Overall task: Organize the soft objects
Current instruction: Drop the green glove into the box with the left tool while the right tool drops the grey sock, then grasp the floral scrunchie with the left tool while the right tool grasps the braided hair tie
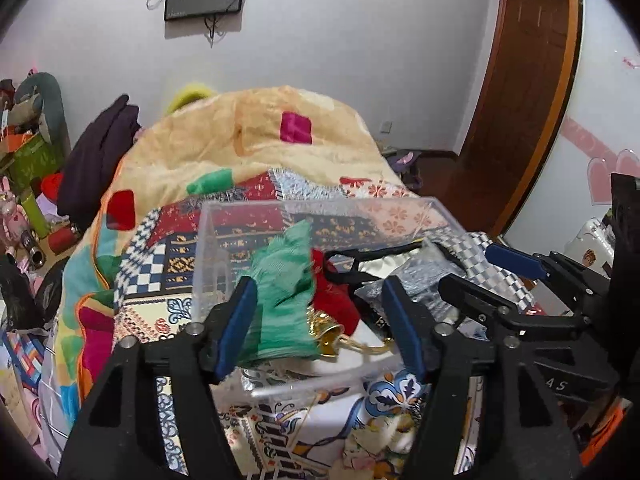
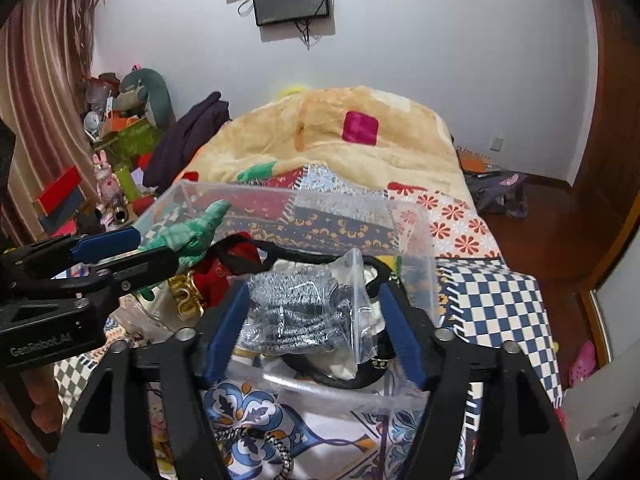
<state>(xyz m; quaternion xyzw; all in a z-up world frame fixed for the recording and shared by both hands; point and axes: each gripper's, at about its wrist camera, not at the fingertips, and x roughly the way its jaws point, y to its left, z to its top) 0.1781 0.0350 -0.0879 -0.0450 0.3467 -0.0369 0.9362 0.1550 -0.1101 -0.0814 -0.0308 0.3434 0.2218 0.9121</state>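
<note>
**Both grippers spread over a full bin**

Nearest in the left wrist view, the left gripper (image 1: 320, 320) stands with its blue-padded jaws spread on either side of a crumpled green knit cloth (image 1: 286, 292); the pads do not press on it. In the right wrist view, the right gripper (image 2: 312, 332) is likewise spread, its jaws flanking a clear plastic bag of grey-and-white speckled knitwear (image 2: 296, 312) without pinching it.

Both soft items lie inside the clear plastic storage bin (image 1: 224, 248), which sits on the patterned patchwork bedspread (image 1: 168, 256). Beside the green cloth are a red fabric piece (image 1: 334, 292) and a shiny gold bell ornament (image 1: 328, 332); a black strap (image 2: 256, 248) loops across the contents.

The risks look modest but real. The green cloth stands up in a peak above the bin's rim, so it may flop over the edge or be dragged out if a jaw catches it. The slippery bag sits high and tilted and could slide off the pile. The black strap could snag a finger.

Beyond the bin, a beige fleece blanket (image 2: 360, 136) is heaped at the far end of the bed.
</note>
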